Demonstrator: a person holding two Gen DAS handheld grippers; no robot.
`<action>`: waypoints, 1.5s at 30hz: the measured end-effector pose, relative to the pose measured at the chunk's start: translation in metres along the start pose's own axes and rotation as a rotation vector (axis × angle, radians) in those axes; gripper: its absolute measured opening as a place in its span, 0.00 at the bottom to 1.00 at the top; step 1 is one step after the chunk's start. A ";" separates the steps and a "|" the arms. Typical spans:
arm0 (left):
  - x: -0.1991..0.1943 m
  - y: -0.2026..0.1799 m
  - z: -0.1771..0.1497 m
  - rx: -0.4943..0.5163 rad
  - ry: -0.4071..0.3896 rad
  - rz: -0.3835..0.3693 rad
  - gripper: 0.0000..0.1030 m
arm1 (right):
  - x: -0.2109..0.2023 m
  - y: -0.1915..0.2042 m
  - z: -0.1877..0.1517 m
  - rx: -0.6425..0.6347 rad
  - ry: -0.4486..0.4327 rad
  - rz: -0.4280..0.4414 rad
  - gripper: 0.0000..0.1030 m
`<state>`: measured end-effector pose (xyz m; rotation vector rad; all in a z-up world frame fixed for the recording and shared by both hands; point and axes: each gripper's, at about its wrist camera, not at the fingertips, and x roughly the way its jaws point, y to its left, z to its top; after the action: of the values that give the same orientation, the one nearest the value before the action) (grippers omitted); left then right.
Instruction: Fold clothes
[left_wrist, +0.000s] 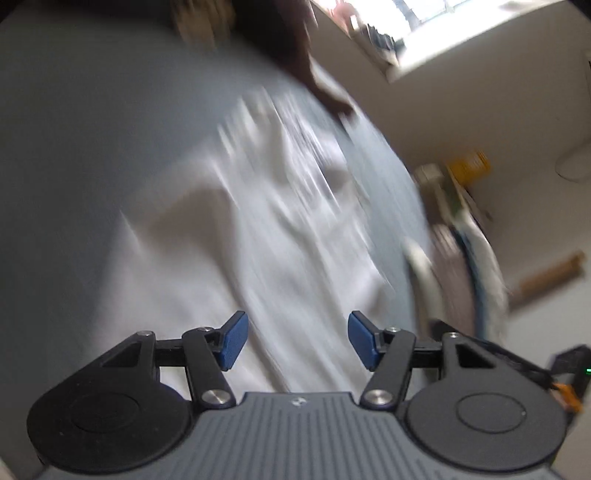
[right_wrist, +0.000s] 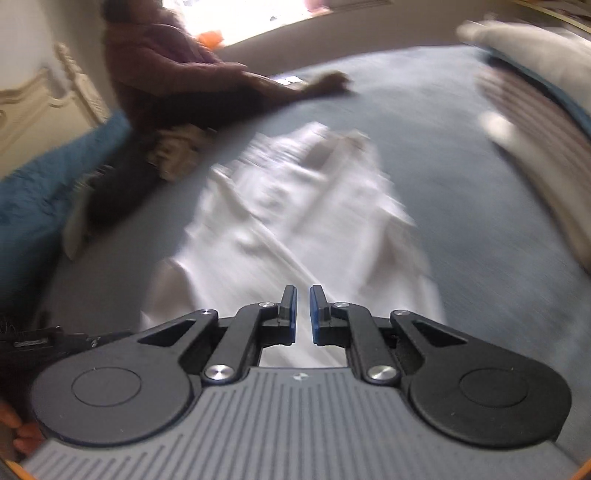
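Hand-held grippers: left open, right nearly closed.

The left hand-held gripper (left_wrist: 297, 339) points forward and downward, its two blue pads (left_wrist: 233, 339) set wide apart with nothing between them; both black linkage arms are spread outward from the grey ribbed body. The right hand-held gripper (right_wrist: 303, 314) also points forward and downward, its blue pads (right_wrist: 293, 312) parallel and separated only by a narrow gap; whether anything is clamped in that gap cannot be told. Both views are motion-blurred. At the lower left edge of the right wrist view, fingertips (right_wrist: 22, 432) of the holding hand show beside the gripper body.
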<state>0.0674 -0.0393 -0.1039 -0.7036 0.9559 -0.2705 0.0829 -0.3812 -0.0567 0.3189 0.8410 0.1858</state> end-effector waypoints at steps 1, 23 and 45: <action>0.000 0.007 0.015 0.009 -0.027 0.030 0.59 | 0.012 0.011 0.011 -0.005 -0.006 0.023 0.07; 0.075 0.087 0.075 0.222 -0.124 0.193 0.01 | 0.322 0.137 0.169 -0.203 0.206 -0.048 0.10; 0.064 0.079 0.064 0.564 -0.098 0.072 0.04 | 0.328 0.161 0.140 -0.324 0.264 0.024 0.05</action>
<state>0.1493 0.0150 -0.1732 -0.1628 0.7591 -0.4162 0.3974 -0.1653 -0.1435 -0.0014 1.0501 0.3877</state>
